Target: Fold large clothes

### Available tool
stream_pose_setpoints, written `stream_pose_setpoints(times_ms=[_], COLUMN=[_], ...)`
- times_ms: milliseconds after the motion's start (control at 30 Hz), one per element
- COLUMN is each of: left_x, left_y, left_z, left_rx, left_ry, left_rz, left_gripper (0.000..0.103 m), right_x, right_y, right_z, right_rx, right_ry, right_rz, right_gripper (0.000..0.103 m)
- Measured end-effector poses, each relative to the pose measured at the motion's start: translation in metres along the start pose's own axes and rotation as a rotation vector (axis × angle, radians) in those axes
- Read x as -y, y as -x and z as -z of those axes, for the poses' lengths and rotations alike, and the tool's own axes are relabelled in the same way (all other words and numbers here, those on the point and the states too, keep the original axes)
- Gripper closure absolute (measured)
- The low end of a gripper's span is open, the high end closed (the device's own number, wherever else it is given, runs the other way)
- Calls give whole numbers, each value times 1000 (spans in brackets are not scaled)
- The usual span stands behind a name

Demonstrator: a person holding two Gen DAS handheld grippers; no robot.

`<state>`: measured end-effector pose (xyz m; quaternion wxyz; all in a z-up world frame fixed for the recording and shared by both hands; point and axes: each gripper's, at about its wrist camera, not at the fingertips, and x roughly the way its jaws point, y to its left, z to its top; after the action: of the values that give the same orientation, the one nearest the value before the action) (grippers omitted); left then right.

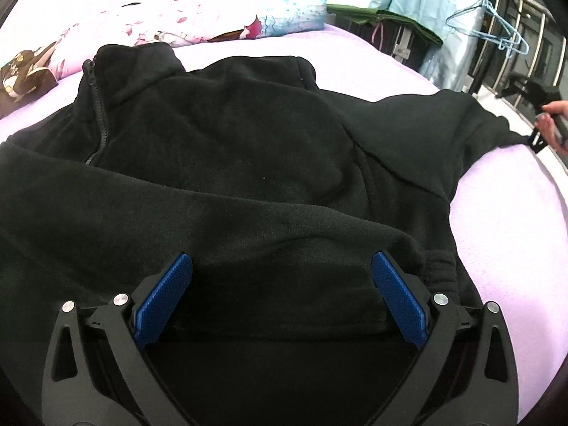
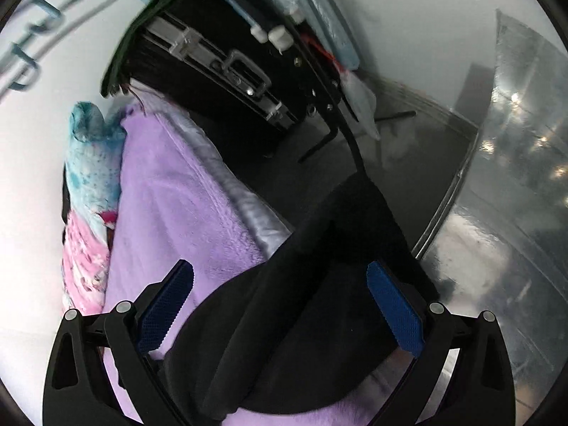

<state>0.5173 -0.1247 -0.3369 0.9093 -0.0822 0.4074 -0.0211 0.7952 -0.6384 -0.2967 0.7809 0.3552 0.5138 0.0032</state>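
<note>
Left tongs (image 1: pixel 281 293): we see them spread wide over the sleeve, gripping nothing.
Right tongs (image 2: pixel 280 303): spread wide, the other sleeve (image 2: pixel 312 305) between them, ungripped.
Jacket (image 1: pixel 230 149): spread on our purple blanket (image 1: pixel 504 220).
Pillows (image 1: pixel 198 21): beyond the collar.

Left tongs (image 1: pixel 282 296) and right tongs (image 2: pixel 280 303) both gape wide (blue pads (image 1: pixel 163 301) apart).

Ahead of the left gripper (image 1: pixel 282 298), its blue pads spread wide, the black fleece jacket (image 1: pixel 227 149) covers the lavender blanket (image 1: pixel 504 220); bare blanket lies to its right. Pillows (image 1: pixel 170 25) block the far edge. Beyond the right gripper (image 2: pixel 280 305), a black case (image 2: pixel 213 67) stands beside the bed.
</note>
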Motion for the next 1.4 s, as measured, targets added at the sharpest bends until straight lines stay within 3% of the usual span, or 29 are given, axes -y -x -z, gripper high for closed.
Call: stream_pose_setpoints(times_ms=[100, 167, 200, 367, 533, 767, 967, 1067, 1133, 1200, 1300, 1400], left_x=[1, 1, 1, 1, -1, 1, 2, 3, -6, -23, -46, -68], left_y=[1, 0, 0, 0, -2, -2, -5, 2, 18, 34, 48, 66], left_z=[4, 4, 4, 6, 7, 6, 1, -9, -15, -14, -4, 9], left_rx=[10, 10, 11, 19, 17, 7, -26, -70, -66, -56, -77, -52], left_ry=[2, 1, 1, 4, 13, 8, -1, -15, 36, 128, 201, 204], left_rz=[2, 1, 2, 6, 17, 11, -2, 0, 46, 94, 101, 71], left_gripper=[6, 6, 6, 6, 6, 5, 5, 6, 6, 6, 6, 6], right_x=[1, 6, 9, 13, 8, -49, -133, -176, -210, -232, -269, -305], right_y=[-9, -14, -15, -12, 19, 75, 121, 148, 168, 181, 198, 202], right_z=[0, 0, -1, 1, 17, 57, 128, 158, 185, 205, 241, 286], right_rx=[-6, -3, 1, 11, 69, 120, 151, 190, 247, 256, 250, 218], right_ry=[-1, -16, -29, -57, -52, 182, 485, 662, 838, 934, 1093, 1253], right_rz=[24, 43, 37, -10, -131, -255, -449, -501, -501, -539, -606, -633], right_gripper=[34, 65, 72, 92, 93, 93, 93, 93, 93, 93, 93, 93])
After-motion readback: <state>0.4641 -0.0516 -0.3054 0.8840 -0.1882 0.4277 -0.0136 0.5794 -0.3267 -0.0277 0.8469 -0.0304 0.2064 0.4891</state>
